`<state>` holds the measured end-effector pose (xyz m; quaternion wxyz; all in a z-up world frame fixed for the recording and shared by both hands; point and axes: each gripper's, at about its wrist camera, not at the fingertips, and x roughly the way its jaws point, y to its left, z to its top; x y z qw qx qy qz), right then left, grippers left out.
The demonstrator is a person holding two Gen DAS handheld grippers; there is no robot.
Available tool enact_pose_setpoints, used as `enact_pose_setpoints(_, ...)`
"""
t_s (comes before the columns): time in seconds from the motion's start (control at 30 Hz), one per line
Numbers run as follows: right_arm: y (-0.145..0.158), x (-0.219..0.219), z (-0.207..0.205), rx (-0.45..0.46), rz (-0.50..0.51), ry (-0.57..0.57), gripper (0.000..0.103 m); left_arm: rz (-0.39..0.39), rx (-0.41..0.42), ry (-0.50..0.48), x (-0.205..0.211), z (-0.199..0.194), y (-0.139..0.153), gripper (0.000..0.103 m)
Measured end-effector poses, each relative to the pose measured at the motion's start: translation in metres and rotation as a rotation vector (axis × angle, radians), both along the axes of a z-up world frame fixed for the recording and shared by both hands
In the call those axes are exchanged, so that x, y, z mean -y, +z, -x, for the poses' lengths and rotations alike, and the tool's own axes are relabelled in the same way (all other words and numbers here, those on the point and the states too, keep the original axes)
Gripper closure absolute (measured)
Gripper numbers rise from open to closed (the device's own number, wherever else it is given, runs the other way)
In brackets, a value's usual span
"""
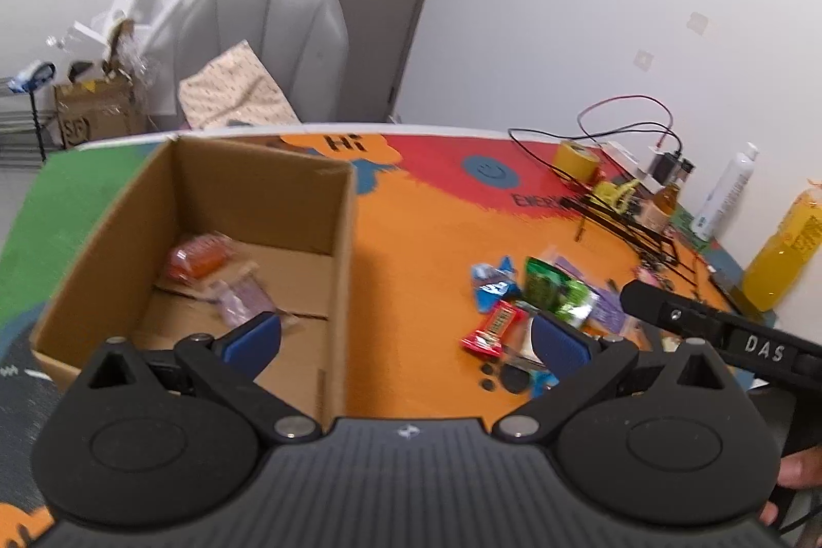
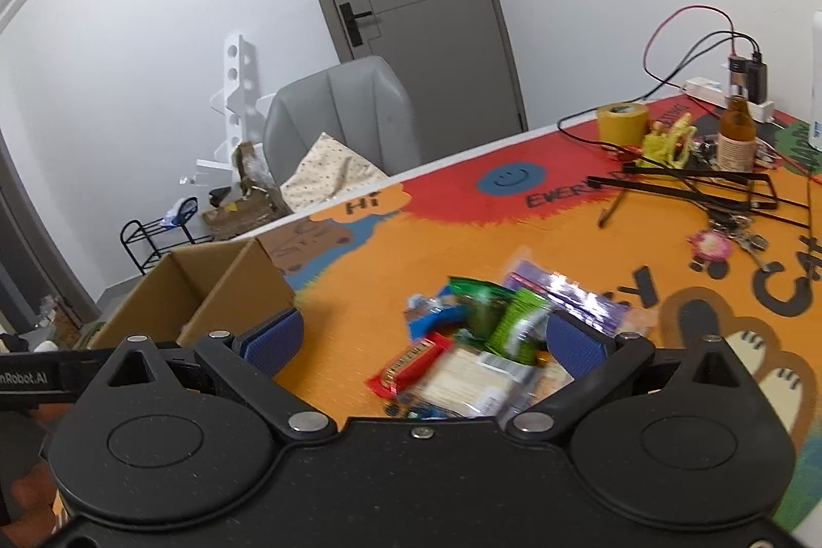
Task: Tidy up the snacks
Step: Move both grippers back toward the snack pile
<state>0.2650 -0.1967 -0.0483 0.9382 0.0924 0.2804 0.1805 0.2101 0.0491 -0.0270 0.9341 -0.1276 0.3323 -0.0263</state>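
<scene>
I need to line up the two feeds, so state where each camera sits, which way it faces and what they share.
Left wrist: on the left gripper, looking forward and down at the cardboard box; its own open blue fingers, the right gripper's arm and a bit of hand show.
Right wrist: on the right gripper, open, above the snack pile; part of the left gripper shows at left.
Shared: box, snack pile, yellow tape roll, grey chair, door.
</scene>
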Motion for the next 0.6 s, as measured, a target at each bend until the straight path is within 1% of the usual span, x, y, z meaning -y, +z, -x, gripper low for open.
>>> enact_pose_setpoints(0.1,-0.002,0.009,0.002,-0.010,0.014,-0.004,0.000,0.003,0.007,-0.014,0.009,0.001,-0.001,0.000)
enact_pose_setpoints(0.33,-0.008,0.033,0.004,-0.023,0.038,-0.018,0.000,-0.023,0.010,-0.051,0.034,-0.001,0.000,0.000)
enact_pose_setpoints(0.47,-0.014,0.048,0.004,-0.041,0.046,-0.042,0.000,-0.020,0.010,-0.058,0.047,-0.002,-0.004,0.000)
enact_pose_setpoints(0.57,-0.020,0.057,0.004,-0.051,0.055,-0.046,0.006,-0.010,0.007,-0.068,0.054,-0.002,-0.008,0.001)
enact_pose_setpoints(0.6,-0.022,0.060,0.003,-0.057,0.054,-0.046,0.011,-0.006,0.004,-0.075,0.057,-0.003,-0.010,0.001)
